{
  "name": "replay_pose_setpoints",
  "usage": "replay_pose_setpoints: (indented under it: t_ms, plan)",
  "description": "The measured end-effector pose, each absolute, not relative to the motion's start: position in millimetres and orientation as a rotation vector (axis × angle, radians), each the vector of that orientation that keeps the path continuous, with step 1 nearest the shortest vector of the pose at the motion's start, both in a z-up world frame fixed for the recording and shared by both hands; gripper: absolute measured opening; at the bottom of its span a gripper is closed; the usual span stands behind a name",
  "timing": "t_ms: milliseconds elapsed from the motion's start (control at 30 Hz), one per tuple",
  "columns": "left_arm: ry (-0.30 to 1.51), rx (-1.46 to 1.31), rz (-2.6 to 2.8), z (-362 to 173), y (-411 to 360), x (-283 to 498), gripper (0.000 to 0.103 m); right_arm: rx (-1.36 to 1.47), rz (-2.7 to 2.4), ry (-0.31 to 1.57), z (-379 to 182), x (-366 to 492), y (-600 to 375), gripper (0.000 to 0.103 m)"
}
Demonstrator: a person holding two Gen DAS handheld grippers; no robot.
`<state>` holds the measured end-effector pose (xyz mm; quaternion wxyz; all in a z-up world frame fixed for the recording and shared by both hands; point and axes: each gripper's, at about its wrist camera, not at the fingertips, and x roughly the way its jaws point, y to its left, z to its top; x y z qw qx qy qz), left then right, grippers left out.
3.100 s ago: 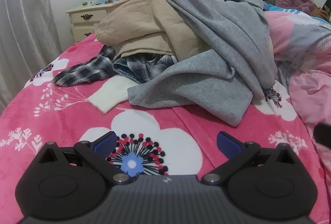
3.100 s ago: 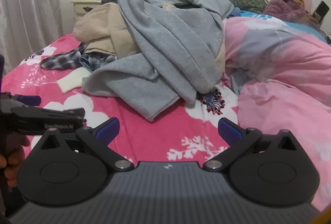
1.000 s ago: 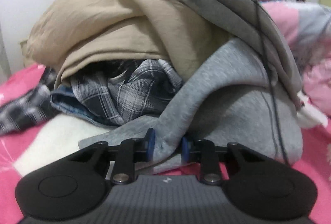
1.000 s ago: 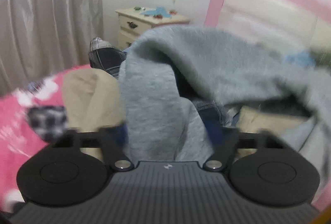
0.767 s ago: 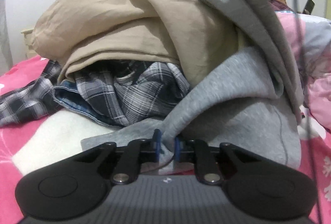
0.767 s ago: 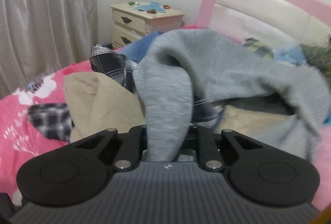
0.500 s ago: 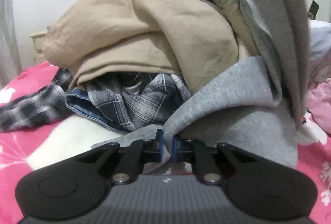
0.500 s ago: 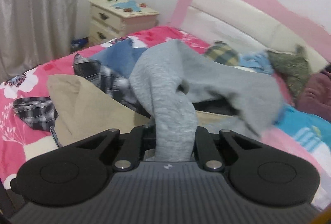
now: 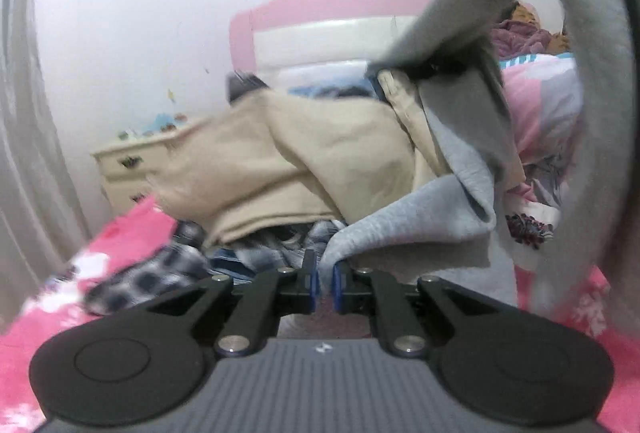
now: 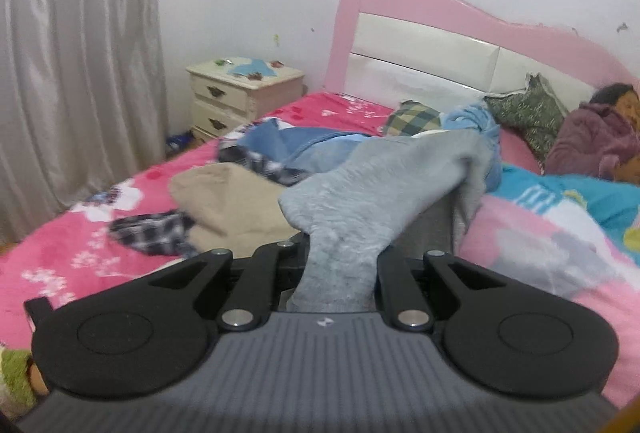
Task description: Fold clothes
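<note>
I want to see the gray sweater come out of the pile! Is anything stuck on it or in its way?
Nothing visible blocks it. Both the left gripper and the right gripper are shut on the gray sweater. It lies over the tan garment, not under it, and hangs free above the pink bedspread.

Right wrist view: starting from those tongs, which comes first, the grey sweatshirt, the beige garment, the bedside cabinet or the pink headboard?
1. Grey sweatshirt, pinched in the right tongs.
2. Beige garment, just beyond on the left, on the bed.
3. Bedside cabinet at far left and pink headboard at the bed's far end: both against the wall, too close to call.
</note>
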<state>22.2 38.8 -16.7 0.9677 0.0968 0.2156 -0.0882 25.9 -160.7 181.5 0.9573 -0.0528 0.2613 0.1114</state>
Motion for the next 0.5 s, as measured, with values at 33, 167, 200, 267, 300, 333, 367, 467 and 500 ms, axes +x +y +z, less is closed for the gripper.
replay_pose_setpoints:
  t_ms: [33, 167, 200, 267, 300, 333, 367, 467, 500]
  plan:
    - [0.435, 0.202, -0.168, -13, 43, 14, 0.008, -0.090, 0.244, 0.517, 181, 12, -161, 0.008]
    - [0.447, 0.217, -0.108, 0, 68, -18, 0.008, -0.044, 0.336, 0.476, 171, -42, -166, 0.008]
    - [0.451, 0.215, -0.087, 3, 77, -25, 0.008, -0.036, 0.363, 0.477, 168, -51, -165, 0.008]
    - [0.463, 0.209, -0.041, 10, 94, -36, 0.008, -0.033, 0.424, 0.492, 160, -66, -160, 0.008]
    - [0.468, 0.203, -0.010, 13, 104, -41, 0.008, -0.046, 0.463, 0.506, 155, -71, -155, 0.008]
    - [0.471, 0.198, 0.015, 16, 113, -45, 0.008, -0.060, 0.507, 0.519, 150, -75, -150, 0.008]
    - [0.473, 0.194, 0.043, 20, 122, -50, 0.008, -0.072, 0.554, 0.532, 146, -78, -145, 0.008]
    - [0.467, 0.200, 0.136, 32, 144, -63, 0.008, -0.123, 0.735, 0.560, 136, -85, -124, 0.008]
    - [0.471, 0.199, 0.168, 35, 152, -66, 0.008, -0.139, 0.797, 0.571, 133, -86, -117, 0.008]
